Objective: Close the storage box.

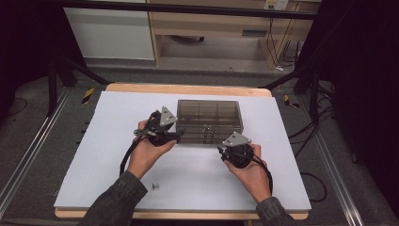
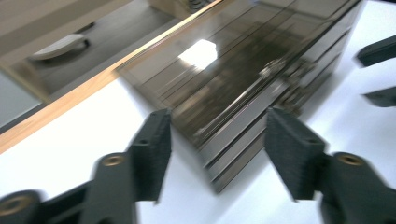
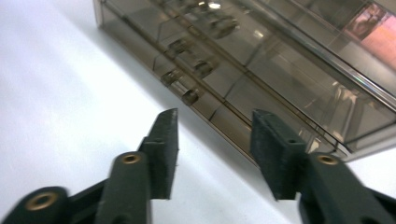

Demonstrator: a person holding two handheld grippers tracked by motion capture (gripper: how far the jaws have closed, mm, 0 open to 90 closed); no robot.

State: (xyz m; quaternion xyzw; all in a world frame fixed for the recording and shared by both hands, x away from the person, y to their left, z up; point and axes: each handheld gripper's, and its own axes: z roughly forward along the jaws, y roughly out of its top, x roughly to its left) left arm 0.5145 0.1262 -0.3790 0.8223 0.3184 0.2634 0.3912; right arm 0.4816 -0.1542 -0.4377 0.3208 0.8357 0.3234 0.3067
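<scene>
A smoky see-through compartment box (image 1: 209,113) with its lid down lies on the white board (image 1: 113,141); a small metal latch (image 1: 205,128) sits at the middle of its front. My left gripper (image 1: 178,136) is at the box's front left corner, jaws open. In the left gripper view that corner of the box (image 2: 224,70) stands between the jaws of the left gripper (image 2: 219,121), and the pads do not touch it. My right gripper (image 1: 221,150) hangs open just before the front right of the box. In the right gripper view the box (image 3: 261,60) lies a little beyond the right gripper (image 3: 215,116).
A small metal part (image 1: 155,186) lies on the board near its front edge, beside the person's left sleeve. The board rests on a wooden table (image 1: 188,88). Black frame legs and cables stand on the floor at both sides.
</scene>
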